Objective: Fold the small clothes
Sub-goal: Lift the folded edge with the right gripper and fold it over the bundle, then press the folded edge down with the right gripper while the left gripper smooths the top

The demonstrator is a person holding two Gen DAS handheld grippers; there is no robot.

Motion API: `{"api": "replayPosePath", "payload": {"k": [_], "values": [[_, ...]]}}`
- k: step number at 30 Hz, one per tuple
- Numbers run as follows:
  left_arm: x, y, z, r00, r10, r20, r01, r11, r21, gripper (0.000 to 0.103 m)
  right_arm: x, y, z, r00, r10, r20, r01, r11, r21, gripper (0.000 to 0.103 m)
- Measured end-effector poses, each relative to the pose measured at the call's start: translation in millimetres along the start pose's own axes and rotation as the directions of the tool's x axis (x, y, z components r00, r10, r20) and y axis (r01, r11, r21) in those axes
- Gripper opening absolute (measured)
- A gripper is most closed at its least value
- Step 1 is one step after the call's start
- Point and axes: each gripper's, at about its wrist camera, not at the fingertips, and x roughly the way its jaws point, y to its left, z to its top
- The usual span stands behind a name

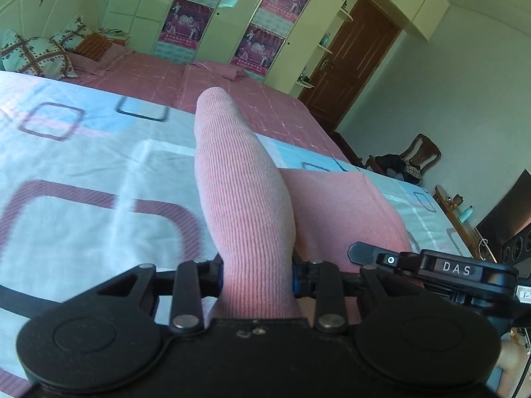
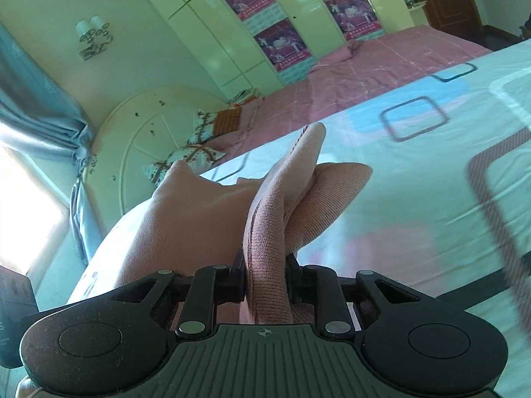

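A small pink ribbed knit garment (image 1: pixel 242 192) is held by both grippers above a white bedsheet (image 1: pixel 83 159) with pink and blue squares. My left gripper (image 1: pixel 257 272) is shut on one edge of it; the cloth stands up between the jaws and the rest (image 1: pixel 348 212) hangs to the right. The right gripper's body (image 1: pixel 458 270) shows at the right of the left wrist view. In the right wrist view my right gripper (image 2: pixel 265 282) is shut on a hemmed edge of the garment (image 2: pixel 275 219), with the rest bunched to the left (image 2: pixel 186 219).
A pink bedspread (image 1: pixel 232 86) covers the far half of the bed, with patterned pillows (image 1: pixel 33 54) at the headboard (image 2: pixel 149 139). Wardrobes with posters (image 1: pixel 186 20) line the far wall. A brown door (image 1: pixel 351 59), a chair with clothes (image 1: pixel 408 162) and a TV (image 1: pixel 511 209) stand right.
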Motion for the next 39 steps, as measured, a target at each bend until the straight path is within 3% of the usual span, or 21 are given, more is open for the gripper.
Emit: {"api": "replayPosePath", "payload": {"k": [10,16,20,21,23,25,30,36,39], "values": [[-71,136,31,0.995,0.092,0.026,-0.092,0.996,0.016,0.031,107,135,-51,0.998,0.053,-0.027,-0.052,0.999,0.012,0.021],[-67,190,37,0.989,0.145,0.022,-0.145,0.989,0.005,0.031,173,163,-67,0.996,0.05,-0.076,-0.05,0.999,-0.002,0.021],[-48,218,25,0.983,0.182,-0.005,-0.182,0.983,-0.023,0.036,208,155,-76,0.994,-0.01,-0.109,0.009,1.0,-0.014,0.021],[-43,223,20,0.982,0.19,-0.01,-0.19,0.982,-0.024,0.039,213,150,-78,0.993,-0.024,-0.117,0.023,1.0,-0.009,0.021],[-41,232,13,0.977,0.212,-0.001,-0.212,0.977,-0.026,0.062,220,140,-82,0.989,-0.04,-0.139,0.04,0.999,0.001,0.021],[-42,236,12,0.973,0.232,0.005,-0.232,0.972,-0.03,0.073,220,137,-87,0.987,-0.064,-0.147,0.059,0.998,-0.037,0.021],[-49,240,19,0.968,0.25,0.006,-0.249,0.968,-0.026,0.077,217,137,-85,0.986,-0.084,-0.145,0.078,0.996,-0.046,0.029],[-78,220,35,0.959,0.243,0.147,-0.241,0.97,-0.026,0.072,199,151,-67,0.993,-0.098,-0.064,0.092,0.991,-0.093,0.029],[-59,218,42,0.966,0.237,0.104,-0.234,0.971,-0.037,0.072,206,160,-56,0.995,-0.091,-0.046,0.086,0.991,-0.104,0.029]]}}
